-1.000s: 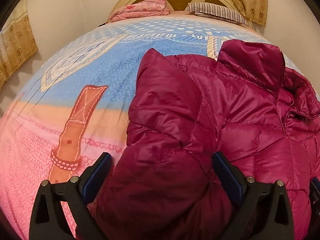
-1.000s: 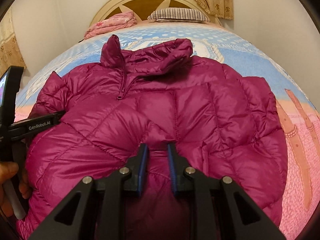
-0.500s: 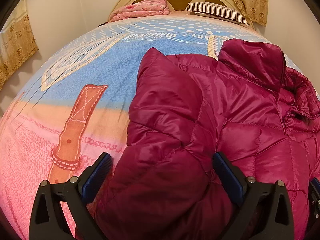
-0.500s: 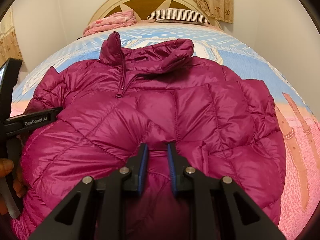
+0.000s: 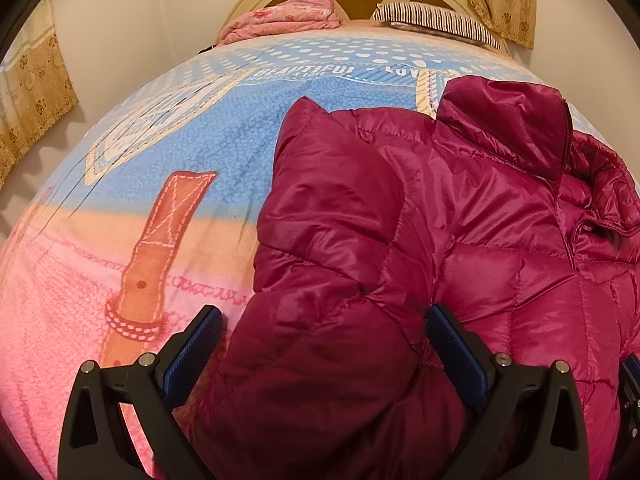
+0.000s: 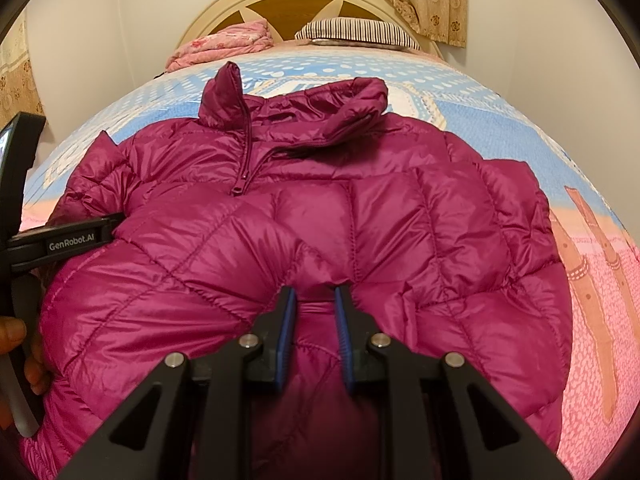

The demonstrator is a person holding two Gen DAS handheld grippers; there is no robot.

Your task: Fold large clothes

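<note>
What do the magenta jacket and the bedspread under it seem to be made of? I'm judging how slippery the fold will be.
The jacket looks like a thin, glossy synthetic shell, probably nylon or polyester, over puffy filling: it shines in the light and is stitched into quilted panels. The bedspread looks like matte printed woven fabric, perhaps cotton: no sheen, flat colour print.

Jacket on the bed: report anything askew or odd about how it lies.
The collar of the jacket is lopsided: one side stands up, the other is flopped over. The zip is open at the neck. The right gripper bunches the hem.
</note>
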